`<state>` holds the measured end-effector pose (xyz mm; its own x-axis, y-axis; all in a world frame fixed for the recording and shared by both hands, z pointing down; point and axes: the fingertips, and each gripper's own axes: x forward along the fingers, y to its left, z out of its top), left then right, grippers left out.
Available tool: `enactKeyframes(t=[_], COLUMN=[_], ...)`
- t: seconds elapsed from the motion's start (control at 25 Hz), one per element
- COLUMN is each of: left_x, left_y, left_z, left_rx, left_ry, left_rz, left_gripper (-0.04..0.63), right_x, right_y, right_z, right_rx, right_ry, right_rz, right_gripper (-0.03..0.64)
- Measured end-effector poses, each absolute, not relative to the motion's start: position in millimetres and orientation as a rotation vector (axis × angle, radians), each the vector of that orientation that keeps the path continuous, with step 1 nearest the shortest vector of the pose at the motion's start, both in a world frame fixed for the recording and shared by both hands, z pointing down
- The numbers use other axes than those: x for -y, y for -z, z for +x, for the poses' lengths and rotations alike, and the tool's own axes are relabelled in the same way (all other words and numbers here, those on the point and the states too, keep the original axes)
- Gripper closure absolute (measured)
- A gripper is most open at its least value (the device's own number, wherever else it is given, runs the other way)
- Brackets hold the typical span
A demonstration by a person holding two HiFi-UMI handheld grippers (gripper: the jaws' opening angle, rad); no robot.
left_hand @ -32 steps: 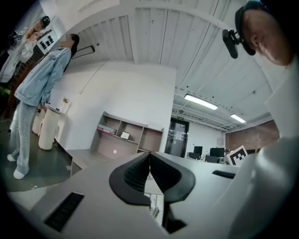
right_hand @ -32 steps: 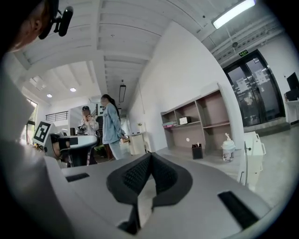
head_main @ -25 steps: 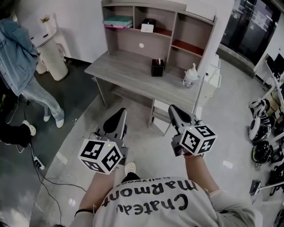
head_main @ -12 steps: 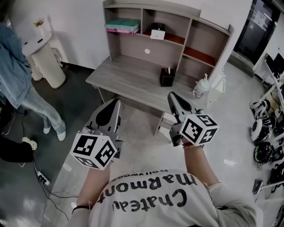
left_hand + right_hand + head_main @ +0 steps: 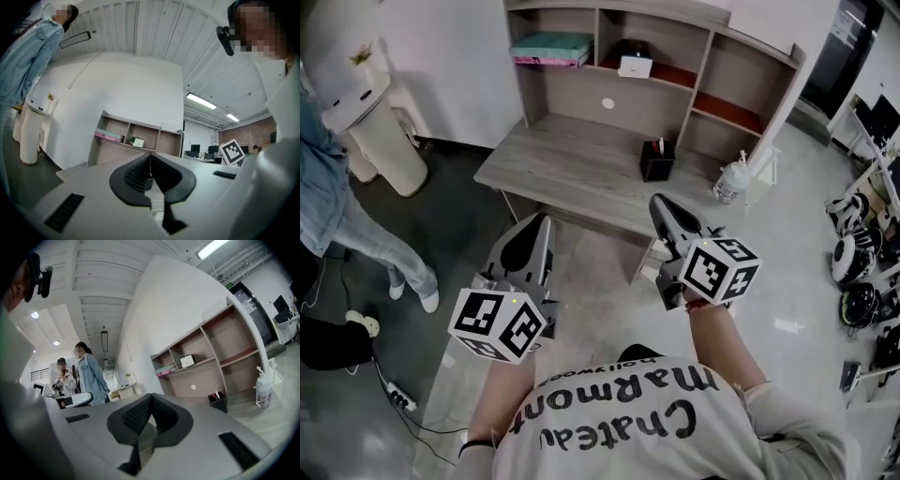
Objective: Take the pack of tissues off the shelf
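Here we hold both grippers low in the head view, short of the table (image 5: 553, 173). The left gripper (image 5: 534, 230) has its fingers pressed together with nothing between them. The right gripper (image 5: 662, 206) is clenched the same way, also empty. The pack of tissues (image 5: 548, 45), teal over pink, lies flat in the left compartment of the shelf (image 5: 581, 94) at the top of the frame, well apart from both grippers. A white box (image 5: 635, 66) sits in the middle compartment. On the table stand a black holder (image 5: 657, 161) and, further right, a clear bottle (image 5: 731, 178).
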<state>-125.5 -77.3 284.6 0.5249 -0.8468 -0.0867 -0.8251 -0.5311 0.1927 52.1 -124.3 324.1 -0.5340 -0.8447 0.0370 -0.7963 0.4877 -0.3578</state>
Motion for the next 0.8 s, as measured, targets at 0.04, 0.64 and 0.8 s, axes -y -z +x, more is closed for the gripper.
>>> enactKeyframes(t=[0.04,0.64,0.8], left_x=[79.9,164.7,209.7], left_y=[-289.9,-314.4,-305.7], left_z=[-125.6,-139.4,-145.4], left_rx=[1.441,1.478,1.499], left_ry=[0.253,0.250,0.284], left_rz=[2.619,2.532,2.517], left_gripper=[0.578,0.578,0.578], right_x=[125.8,216.7,267.8], right_y=[-329.9,-349.3,-341.6], right_z=[52.6,65.3,63.8], right_rx=[-2.586,-2.550,-2.557], right_ry=[0.523,0.545,0.541], right_rz=[-1.444,-1.497,-1.469], right_gripper=[0.609,0.609,0.609])
